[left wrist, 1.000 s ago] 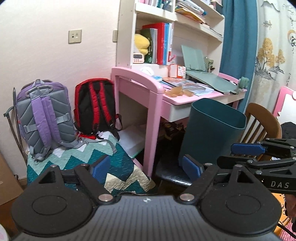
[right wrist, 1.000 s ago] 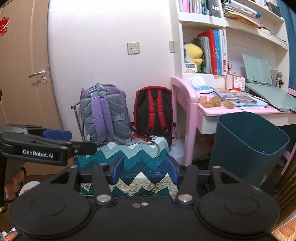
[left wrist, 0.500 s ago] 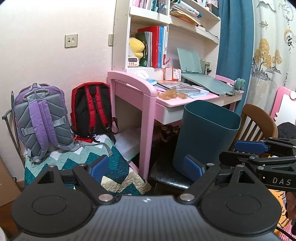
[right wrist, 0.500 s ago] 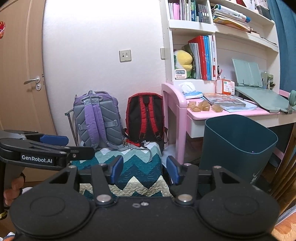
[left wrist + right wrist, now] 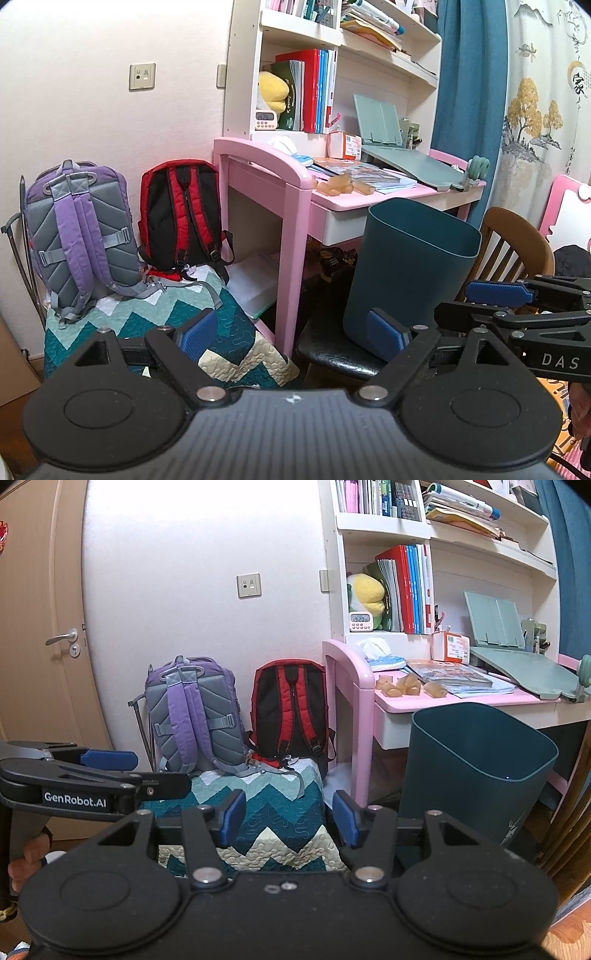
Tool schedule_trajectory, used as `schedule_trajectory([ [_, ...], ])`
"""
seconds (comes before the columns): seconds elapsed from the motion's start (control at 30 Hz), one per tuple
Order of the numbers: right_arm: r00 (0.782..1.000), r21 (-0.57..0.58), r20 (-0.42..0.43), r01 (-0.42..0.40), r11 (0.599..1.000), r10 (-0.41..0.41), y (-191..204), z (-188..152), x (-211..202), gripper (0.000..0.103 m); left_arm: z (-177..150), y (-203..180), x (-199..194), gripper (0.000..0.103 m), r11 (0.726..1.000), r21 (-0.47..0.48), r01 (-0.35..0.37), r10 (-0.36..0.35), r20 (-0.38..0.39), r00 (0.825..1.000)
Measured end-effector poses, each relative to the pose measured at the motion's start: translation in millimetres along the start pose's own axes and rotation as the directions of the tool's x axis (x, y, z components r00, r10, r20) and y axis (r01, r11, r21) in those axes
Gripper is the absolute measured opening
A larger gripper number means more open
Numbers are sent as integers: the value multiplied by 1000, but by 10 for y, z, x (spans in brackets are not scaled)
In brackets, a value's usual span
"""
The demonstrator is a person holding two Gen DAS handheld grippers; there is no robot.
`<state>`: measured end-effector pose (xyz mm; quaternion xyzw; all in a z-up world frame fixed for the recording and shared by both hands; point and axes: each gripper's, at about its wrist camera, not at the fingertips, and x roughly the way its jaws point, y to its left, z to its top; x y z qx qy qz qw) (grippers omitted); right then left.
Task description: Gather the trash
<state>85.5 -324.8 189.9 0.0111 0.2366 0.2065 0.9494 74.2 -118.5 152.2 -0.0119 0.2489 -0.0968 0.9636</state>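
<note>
Purple backpack point(image 5: 192, 716) and red backpack point(image 5: 291, 709) on a zigzag quilt point(image 5: 258, 805), far left. Next, pink counter point(image 5: 476, 705): crumpled tan scraps point(image 5: 402, 686) near its front edge, likely the trash. They look light, soft, crushable; pinch across the middle. Dark bin point(image 5: 476, 764) on a chair below. Left gripper point(image 5: 291, 332) and right gripper point(image 5: 288, 814): jaws wide, empty.

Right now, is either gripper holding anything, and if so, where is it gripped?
Nothing is held. The left gripper and the right gripper both stand open with nothing between their pads, short of the teal bin.
</note>
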Motion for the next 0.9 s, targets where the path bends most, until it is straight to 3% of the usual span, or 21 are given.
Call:
schedule_trajectory([
  [0.9, 999, 21, -51, -18, 1000, 19, 5, -43, 292, 52, -67, 200, 147, 89, 999, -18, -46, 46, 2, 999],
])
